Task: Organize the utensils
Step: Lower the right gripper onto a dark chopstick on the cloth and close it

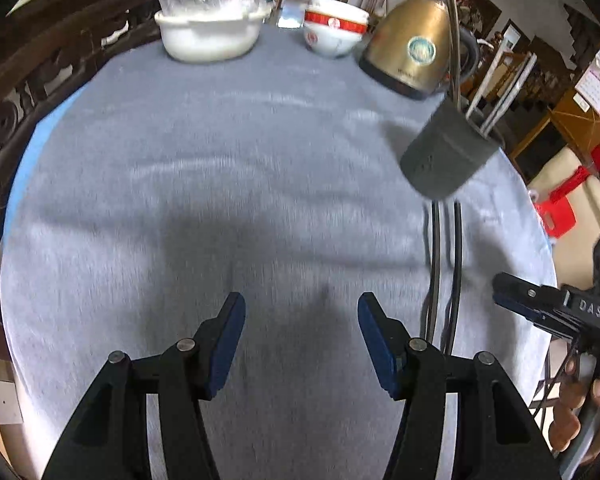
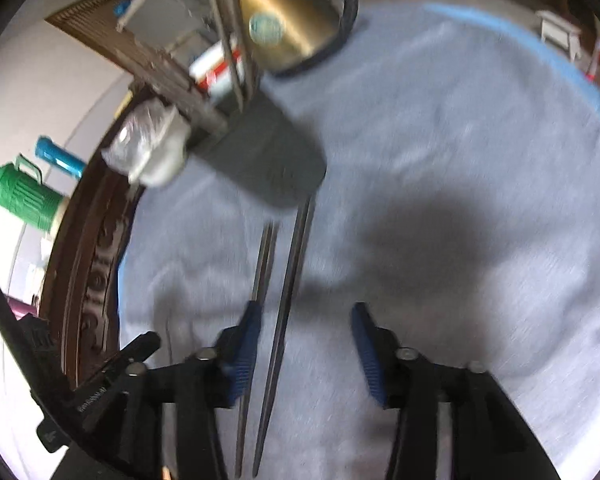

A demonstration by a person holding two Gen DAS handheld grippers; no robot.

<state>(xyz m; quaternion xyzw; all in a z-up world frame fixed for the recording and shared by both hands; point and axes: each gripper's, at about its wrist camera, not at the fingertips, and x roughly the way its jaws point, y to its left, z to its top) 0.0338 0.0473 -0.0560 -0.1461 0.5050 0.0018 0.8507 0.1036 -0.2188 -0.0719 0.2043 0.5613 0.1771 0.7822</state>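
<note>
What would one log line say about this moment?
left gripper: open, empty | right gripper: open, over chopsticks on cloth | holder: some chopsticks inside | kettle: behind holder

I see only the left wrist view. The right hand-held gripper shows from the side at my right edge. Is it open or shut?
Observer: Open. The right hand-held gripper has its blue fingers wide apart and grips nothing.
Operator: Where do the chopsticks on the table lie relative to it?
Observer: The chopsticks run lengthwise between its fingers, close to the left one.
Operator: Is there something beyond the table that I miss?
Observer: Yes, a green flask is beyond the wooden rim.
</note>
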